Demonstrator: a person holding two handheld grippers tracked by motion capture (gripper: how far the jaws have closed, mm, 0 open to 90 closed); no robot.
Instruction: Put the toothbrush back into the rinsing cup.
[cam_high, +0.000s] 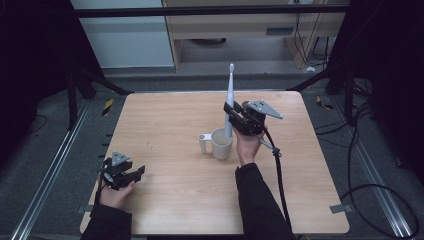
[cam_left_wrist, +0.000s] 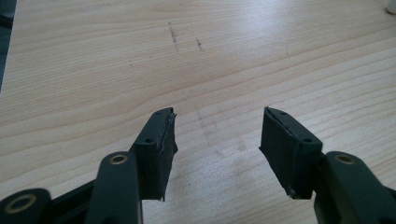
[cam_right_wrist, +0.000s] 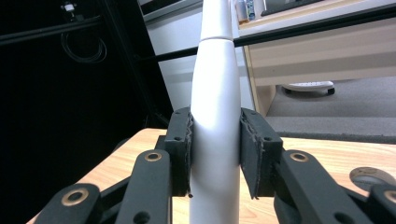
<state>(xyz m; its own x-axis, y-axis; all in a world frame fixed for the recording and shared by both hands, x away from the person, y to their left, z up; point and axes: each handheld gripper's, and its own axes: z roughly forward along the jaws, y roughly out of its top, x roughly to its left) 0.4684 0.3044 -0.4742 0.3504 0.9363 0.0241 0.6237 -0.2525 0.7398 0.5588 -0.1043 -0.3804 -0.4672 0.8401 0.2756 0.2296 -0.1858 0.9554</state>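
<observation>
- here the right gripper (cam_high: 231, 111) pinches a white electric toothbrush (cam_high: 230, 97) by its body, held upright with its lower end inside a white mug (cam_high: 221, 144)
- the mug stands near the middle of the wooden tabletop (cam_high: 175, 120), handle to the left
- the left gripper (cam_high: 135, 172) rests low at the near left, jaws spread over bare wood

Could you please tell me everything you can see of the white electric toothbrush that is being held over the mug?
The toothbrush is white and smooth, plastic by the look of it, with a thick handle that narrows past a seam into a slim neck and a small head on top. It stands nearly upright, head up. The right gripper clamps its handle from both sides. Its lower end is at the mouth of the cream mug near the table's middle; whether it touches the mug I cannot tell.
</observation>
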